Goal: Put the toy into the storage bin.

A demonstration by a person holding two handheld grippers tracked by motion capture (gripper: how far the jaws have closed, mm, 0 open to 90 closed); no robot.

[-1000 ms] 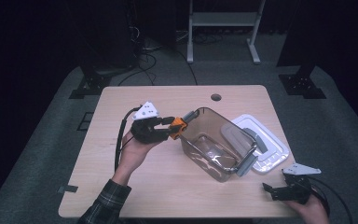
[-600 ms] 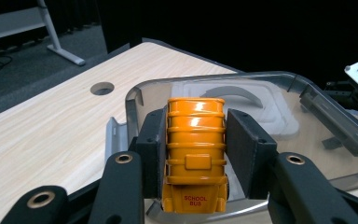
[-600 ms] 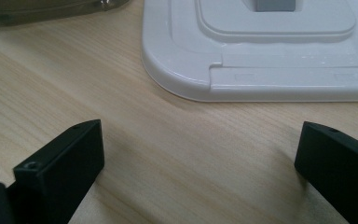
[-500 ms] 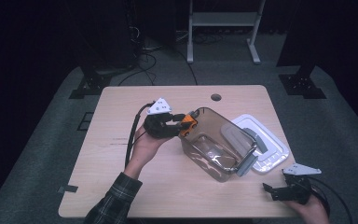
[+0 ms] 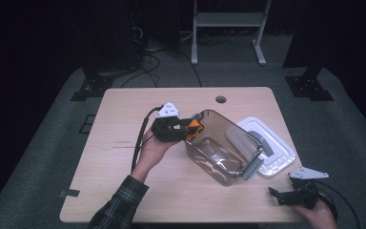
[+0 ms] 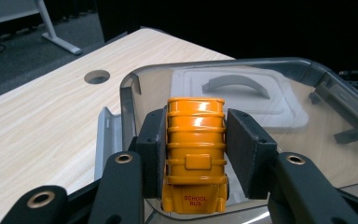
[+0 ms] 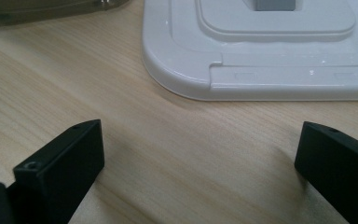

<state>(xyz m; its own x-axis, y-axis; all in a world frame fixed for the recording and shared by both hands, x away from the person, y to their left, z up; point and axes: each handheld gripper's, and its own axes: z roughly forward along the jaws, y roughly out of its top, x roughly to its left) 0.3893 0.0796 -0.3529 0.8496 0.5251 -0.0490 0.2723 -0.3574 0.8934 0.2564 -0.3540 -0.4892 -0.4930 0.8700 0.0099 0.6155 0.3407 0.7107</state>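
Left gripper point(image 5: 190, 128) moved toward empty bin point(image 5: 221, 152), clamping toy bus point(image 6: 196, 161); right gripper point(image 7: 200, 172) agape.

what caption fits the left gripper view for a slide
Left gripper clamps an orange toy school bus at the rim of a clear bin, white lid lying beyond.
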